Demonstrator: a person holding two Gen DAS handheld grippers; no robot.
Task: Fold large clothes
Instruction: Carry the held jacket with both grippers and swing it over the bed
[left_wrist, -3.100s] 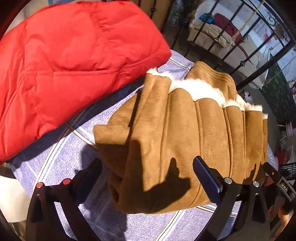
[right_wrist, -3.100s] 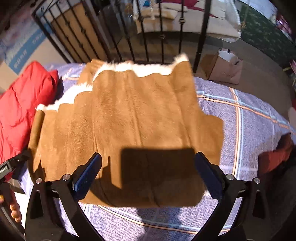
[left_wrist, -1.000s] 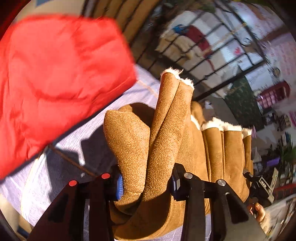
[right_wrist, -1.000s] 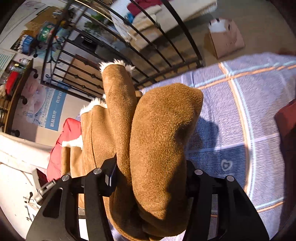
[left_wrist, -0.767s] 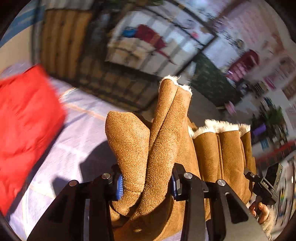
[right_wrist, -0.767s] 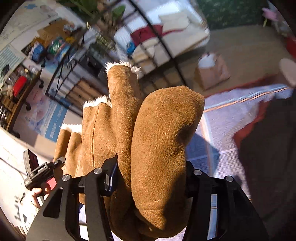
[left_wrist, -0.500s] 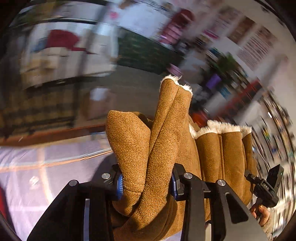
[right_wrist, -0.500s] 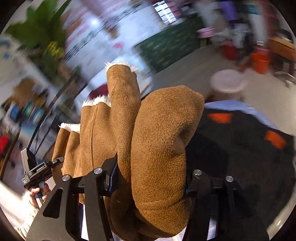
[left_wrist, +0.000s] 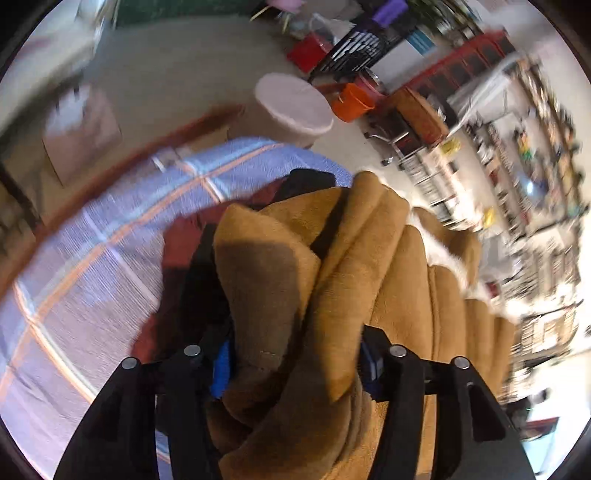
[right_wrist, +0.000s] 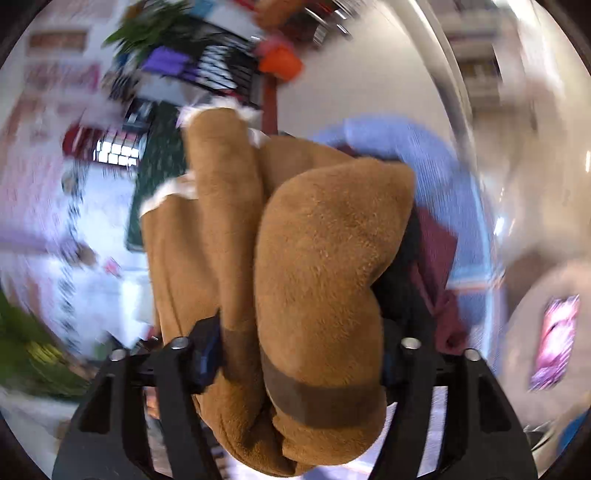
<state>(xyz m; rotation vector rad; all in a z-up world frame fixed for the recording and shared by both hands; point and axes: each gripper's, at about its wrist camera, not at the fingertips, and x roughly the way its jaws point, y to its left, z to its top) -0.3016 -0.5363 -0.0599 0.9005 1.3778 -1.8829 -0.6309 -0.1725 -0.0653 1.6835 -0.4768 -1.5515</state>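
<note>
A folded brown suede coat (left_wrist: 295, 295) with white fleece lining is bunched between the jaws of my left gripper (left_wrist: 295, 363), which is shut on it. The coat (right_wrist: 317, 258) also fills the right wrist view, where my right gripper (right_wrist: 295, 360) is shut on its other side. The coat hangs lifted between both grippers. A dark red and black garment (left_wrist: 184, 243) lies on the bed just behind it, also visible in the right wrist view (right_wrist: 432, 258).
The bed has a blue plaid cover (left_wrist: 92, 258). Beyond it are the floor, a round white stool (left_wrist: 291, 103), an orange bucket (left_wrist: 351, 101) and cluttered shelves (left_wrist: 517, 147). Both views are motion-blurred.
Both grippers closed on the folded coat, lifted it off the bed and swung it round, away from the red jacket and towards the dark red garment.
</note>
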